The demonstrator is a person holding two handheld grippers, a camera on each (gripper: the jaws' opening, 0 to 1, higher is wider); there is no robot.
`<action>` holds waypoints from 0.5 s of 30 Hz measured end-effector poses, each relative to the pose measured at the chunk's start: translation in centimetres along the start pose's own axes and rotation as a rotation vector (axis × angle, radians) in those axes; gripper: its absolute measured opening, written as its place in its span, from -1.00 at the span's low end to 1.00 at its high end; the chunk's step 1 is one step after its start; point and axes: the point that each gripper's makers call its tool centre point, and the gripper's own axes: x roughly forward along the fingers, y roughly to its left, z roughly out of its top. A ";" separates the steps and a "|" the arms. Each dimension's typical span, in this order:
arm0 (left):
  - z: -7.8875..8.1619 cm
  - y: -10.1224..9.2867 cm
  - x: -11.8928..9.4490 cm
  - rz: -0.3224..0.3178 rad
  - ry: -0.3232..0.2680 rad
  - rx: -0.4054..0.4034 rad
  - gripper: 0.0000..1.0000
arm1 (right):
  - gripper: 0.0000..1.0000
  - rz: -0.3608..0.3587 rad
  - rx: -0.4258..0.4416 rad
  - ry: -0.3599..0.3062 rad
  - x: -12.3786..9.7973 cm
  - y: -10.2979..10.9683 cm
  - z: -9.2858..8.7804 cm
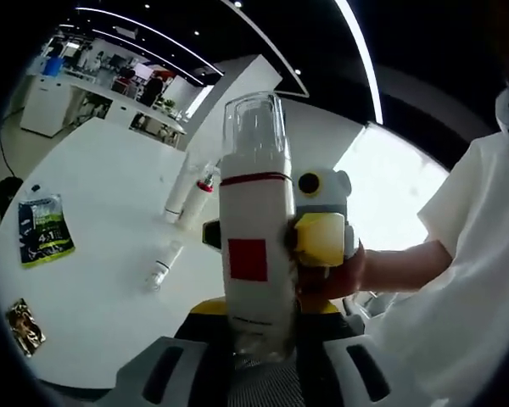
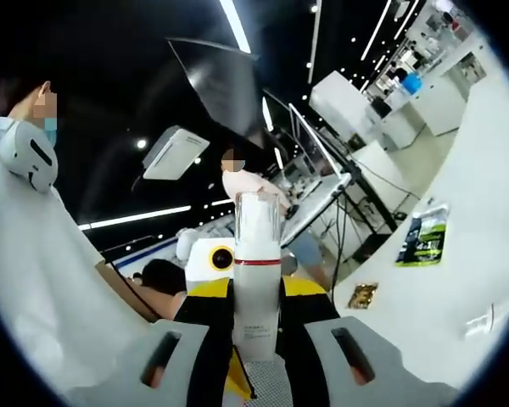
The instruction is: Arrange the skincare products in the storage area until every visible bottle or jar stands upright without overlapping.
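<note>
Bottles: 3 [image 1: 255,220] [image 1: 181,191] [image 1: 164,264]; sachets: 2 [image 1: 43,227] [image 1: 24,325].

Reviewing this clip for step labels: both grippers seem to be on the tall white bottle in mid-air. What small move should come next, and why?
Probably lower the white bottle toward the white table and stand it upright on a bare patch. It is held off the surface between the left gripper jaws, the right gripper pinching its side, while two tubes and a small bottle lie flat on the table.
</note>
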 end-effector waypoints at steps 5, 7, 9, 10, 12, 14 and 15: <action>-0.2 0.1 0.0 0.008 0.016 0.008 -0.46 | -0.63 -0.003 -0.020 0.012 0.0 0.1 -0.1; -0.2 0.0 0.0 0.005 0.013 0.012 -0.47 | -0.63 0.003 -0.035 0.013 -0.1 0.2 -0.1; -0.2 0.0 0.0 0.008 0.013 0.021 -0.48 | -0.63 0.007 -0.048 0.021 -0.1 0.4 -0.1; -0.2 0.0 0.0 0.009 0.013 0.021 -0.48 | -0.62 0.008 -0.054 0.025 0.0 0.4 -0.1; -0.2 0.1 0.0 0.012 0.013 0.022 -0.48 | -0.62 0.009 -0.068 0.033 0.0 0.5 -0.1; -0.2 0.1 0.0 0.016 0.011 0.019 -0.49 | -0.62 0.008 -0.075 0.041 0.0 0.4 -0.1; -0.1 0.1 0.0 0.016 0.011 0.018 -0.49 | -0.62 0.008 -0.082 0.046 0.1 0.5 -0.1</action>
